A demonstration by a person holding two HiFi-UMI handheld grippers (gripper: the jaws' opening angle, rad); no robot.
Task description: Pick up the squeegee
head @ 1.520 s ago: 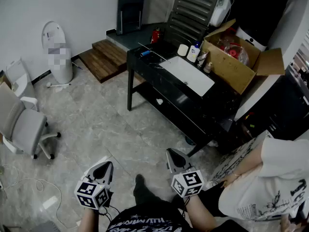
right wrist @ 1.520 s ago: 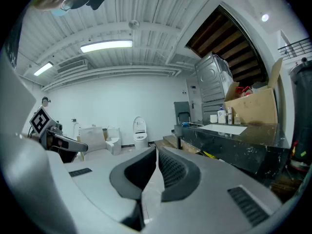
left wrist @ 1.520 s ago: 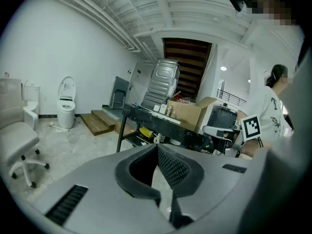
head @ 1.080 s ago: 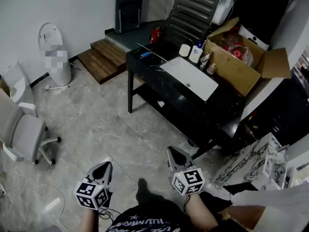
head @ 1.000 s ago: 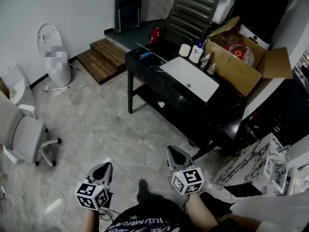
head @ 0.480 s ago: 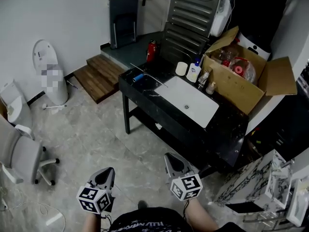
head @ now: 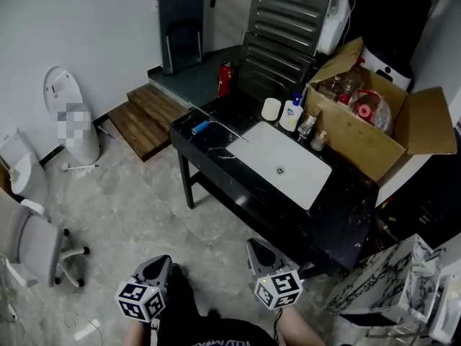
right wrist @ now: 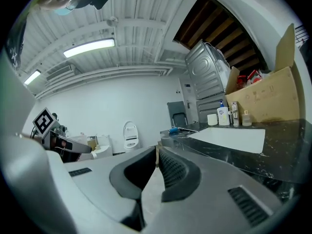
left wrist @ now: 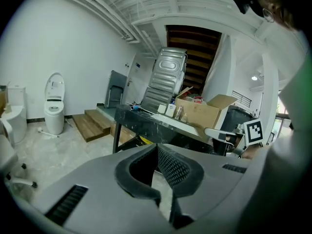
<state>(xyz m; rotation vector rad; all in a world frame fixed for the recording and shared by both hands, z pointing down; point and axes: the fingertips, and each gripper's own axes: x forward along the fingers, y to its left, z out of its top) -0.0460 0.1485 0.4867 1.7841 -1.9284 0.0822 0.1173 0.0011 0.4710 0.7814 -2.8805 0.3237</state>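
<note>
The squeegee [head: 202,127], with a blue handle and a thin long blade, lies on the far left end of the black counter [head: 216,153]; it is also small in the left gripper view, squeegee [left wrist: 134,107], and in the right gripper view, squeegee [right wrist: 175,129]. Both grippers are held low near my body, well short of the counter. My left gripper [head: 160,267] is shut and empty, its jaws meeting at the tip [left wrist: 157,145]. My right gripper [head: 256,249] is also shut with nothing in it [right wrist: 157,149].
A white sink [head: 281,164] is set in the counter, with a soap bottle [head: 292,114] and a white cup [head: 271,109] behind it. An open cardboard box [head: 374,121] stands at the right. A toilet [head: 68,114], office chair [head: 29,244], wooden step [head: 148,117] and fire extinguisher [head: 225,78] surround the floor.
I have come closer to the counter, which now looms larger and nearer. Both shut grippers travelled forward with me. A person in a white shirt at the right has left the view.
</note>
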